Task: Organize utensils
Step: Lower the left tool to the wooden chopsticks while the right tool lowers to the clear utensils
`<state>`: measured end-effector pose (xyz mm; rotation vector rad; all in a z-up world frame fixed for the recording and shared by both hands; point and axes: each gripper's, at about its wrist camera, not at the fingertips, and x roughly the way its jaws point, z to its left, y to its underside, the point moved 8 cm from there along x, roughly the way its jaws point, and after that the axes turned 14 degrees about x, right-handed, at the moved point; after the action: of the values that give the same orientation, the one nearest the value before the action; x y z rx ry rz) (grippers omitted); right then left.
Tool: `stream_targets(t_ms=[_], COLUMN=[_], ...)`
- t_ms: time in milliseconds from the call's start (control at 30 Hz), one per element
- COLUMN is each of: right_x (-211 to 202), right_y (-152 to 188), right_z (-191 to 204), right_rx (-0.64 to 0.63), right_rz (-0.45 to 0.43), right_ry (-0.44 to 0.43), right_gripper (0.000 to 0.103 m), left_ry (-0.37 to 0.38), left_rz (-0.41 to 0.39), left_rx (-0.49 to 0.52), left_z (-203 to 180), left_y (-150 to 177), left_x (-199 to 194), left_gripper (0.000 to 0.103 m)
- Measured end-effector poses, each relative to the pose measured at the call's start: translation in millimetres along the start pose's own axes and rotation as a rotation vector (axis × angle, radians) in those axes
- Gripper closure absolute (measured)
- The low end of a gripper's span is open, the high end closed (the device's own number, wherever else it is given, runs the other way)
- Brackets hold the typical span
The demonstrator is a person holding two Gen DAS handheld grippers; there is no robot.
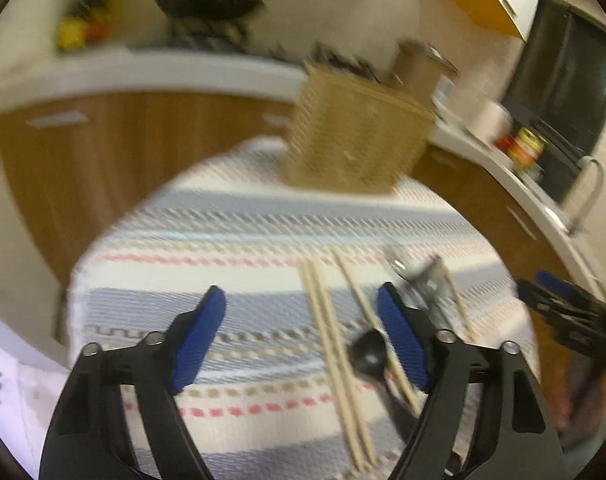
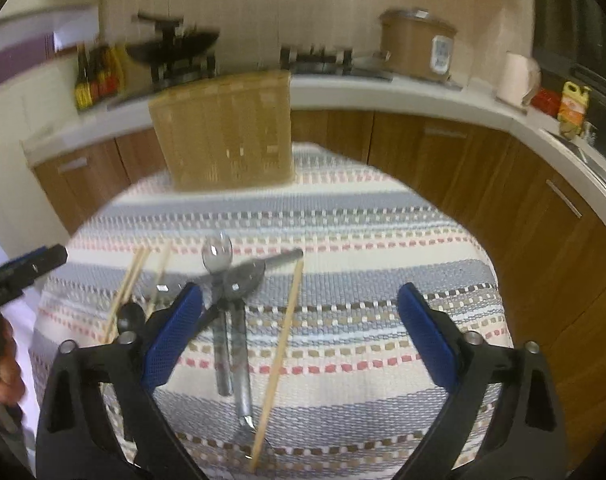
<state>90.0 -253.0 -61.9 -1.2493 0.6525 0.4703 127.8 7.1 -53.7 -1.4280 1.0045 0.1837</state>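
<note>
Both tools hang spread and empty over my striped bench [image 2: 383,216]: left tool [image 1: 301,336], right tool [image 2: 301,336]. Metal spoons [image 2: 231,304] lie crossed in a heap near the wooden utensil holder [image 2: 227,136] at the bench's far edge. Chopsticks [image 2: 281,356] lie beside the spoons, a black spoon [image 1: 369,354] among them.

The table [image 2: 383,240] wears a coarse woven cloth, matt, striped in grey, cream and pink. The spoons [image 2: 231,280] are glossy metal with mirror-bright bowls; the chopsticks [image 2: 281,344] look like pale, bare wood. The holder [image 2: 223,132] seems ribbed, matt and tan (wood or plastic, too blurred to tell). Each claw's pads [image 2: 427,340] are textured blue on smooth black plastic arms.
</note>
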Motion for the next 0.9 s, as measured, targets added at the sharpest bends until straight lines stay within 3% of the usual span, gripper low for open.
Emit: stream_targets(t_ms=[100,300,367,467,533,700,800,900], right_x=[15,42,52,63,67,83,104,117], right_y=[-3,-6,-4,-1,-2,-11,-13,-20], right_z=[-3,-7,-4,10,17,21,13,10], right_rx=[0.034,0.094,0.095,0.121,0.148,0.207,0.335,0.373], right_rz=[0.116,0.295,0.356,0.458,0.496,0.512,0.581,0.580], right_ry=[-0.044,-0.100,-0.104,-0.164,-0.193,-0.140,-0.157,-0.120], right_gripper=[0.028,0.044,0.050,0.062,0.063,0.063,0.063,0.066], left_ry=[0.087,0.103,0.122,0.136,0.151,0.158,0.158,0.158], left_rz=[0.094,0.276,0.316,0.368,0.390,0.404,0.414,0.409], left_rx=[0.004,0.036,0.023,0.012,-0.001,-0.001,0.006,0.020], left_z=[-3,-4,-2,-1,-3,-6,-8,-10], left_y=[-6,1,3,4,5,5,4,2], left_x=[17,56,66,85,92,103,108,111], left_gripper=[0.042,0.059,0.070,0.077,0.084,0.084,0.084,0.084])
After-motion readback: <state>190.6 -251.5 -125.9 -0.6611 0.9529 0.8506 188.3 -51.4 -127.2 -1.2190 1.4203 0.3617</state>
